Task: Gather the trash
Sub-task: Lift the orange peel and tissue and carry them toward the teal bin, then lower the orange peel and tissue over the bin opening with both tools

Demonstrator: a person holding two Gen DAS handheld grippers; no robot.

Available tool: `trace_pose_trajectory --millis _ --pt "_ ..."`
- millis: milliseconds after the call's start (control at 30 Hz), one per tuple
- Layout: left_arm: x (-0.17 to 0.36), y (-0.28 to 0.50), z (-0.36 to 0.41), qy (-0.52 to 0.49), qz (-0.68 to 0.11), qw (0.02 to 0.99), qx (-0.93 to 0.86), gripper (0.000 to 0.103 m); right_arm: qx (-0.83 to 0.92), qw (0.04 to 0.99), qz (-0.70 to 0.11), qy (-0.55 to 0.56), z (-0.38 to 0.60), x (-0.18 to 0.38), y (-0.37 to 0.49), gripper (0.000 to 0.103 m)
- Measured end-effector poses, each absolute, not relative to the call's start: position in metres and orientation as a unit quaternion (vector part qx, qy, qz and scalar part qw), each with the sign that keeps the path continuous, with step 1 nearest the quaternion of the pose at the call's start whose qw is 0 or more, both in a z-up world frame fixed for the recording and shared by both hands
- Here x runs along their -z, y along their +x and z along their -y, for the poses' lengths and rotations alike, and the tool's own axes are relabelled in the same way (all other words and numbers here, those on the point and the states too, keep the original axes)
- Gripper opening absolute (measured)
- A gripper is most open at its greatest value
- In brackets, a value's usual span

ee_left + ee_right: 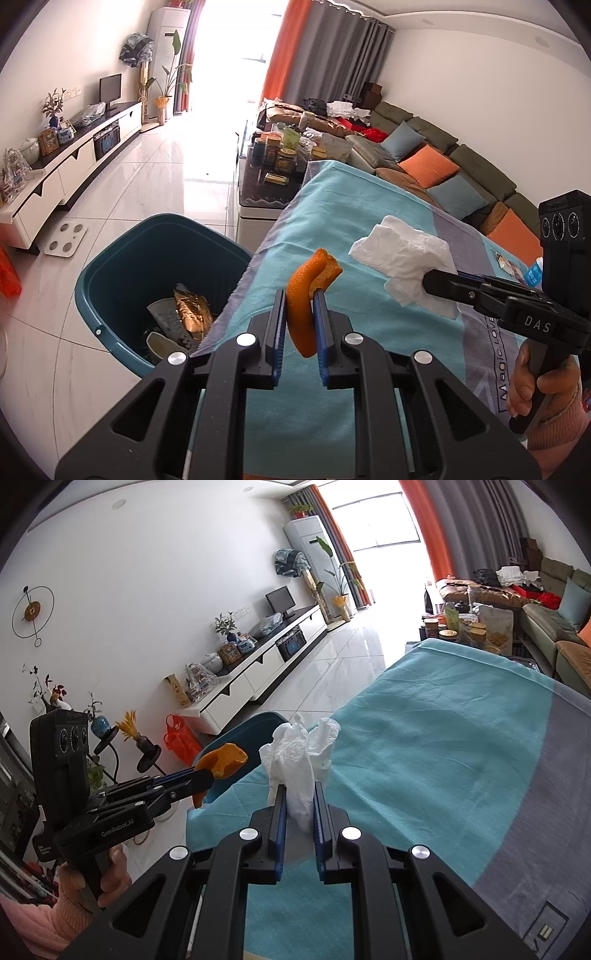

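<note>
So both grippers are loaded. The left gripper (300,295) has its jaws clamped on a curled piece of orange peel (308,291), sitting dead centre in the left wrist view, held up over the near edge of the bench (369,206) with its teal and grey cloth. Lower left of that frame is the teal bin (110,280) on the white tile floor, just beside the bench edge, with a gold wrapper (192,314) and other scraps already inside. The right gripper (300,788) has its jaws pinched on a crumpled white tissue (299,760), centre of the right wrist view, lifted above the cloth. In the left view, that tissue hangs right of the peel, the two apart and not touching.
</note>
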State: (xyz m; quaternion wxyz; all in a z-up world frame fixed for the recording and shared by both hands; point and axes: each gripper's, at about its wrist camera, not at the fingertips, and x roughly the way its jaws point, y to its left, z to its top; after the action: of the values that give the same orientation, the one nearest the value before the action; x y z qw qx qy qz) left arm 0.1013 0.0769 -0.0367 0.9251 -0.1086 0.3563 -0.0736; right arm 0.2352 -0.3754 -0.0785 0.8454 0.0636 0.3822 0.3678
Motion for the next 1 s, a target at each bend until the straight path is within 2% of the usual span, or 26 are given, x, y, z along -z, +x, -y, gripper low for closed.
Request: trace_pose_trajectory --millis 1000 --pt "0.045 0.097 -0.114 -0.134 -0.354 0.925 0.018 0.015 -0.4 0.827 -0.395 0.025 0.32 0.074 0.25 0.012"
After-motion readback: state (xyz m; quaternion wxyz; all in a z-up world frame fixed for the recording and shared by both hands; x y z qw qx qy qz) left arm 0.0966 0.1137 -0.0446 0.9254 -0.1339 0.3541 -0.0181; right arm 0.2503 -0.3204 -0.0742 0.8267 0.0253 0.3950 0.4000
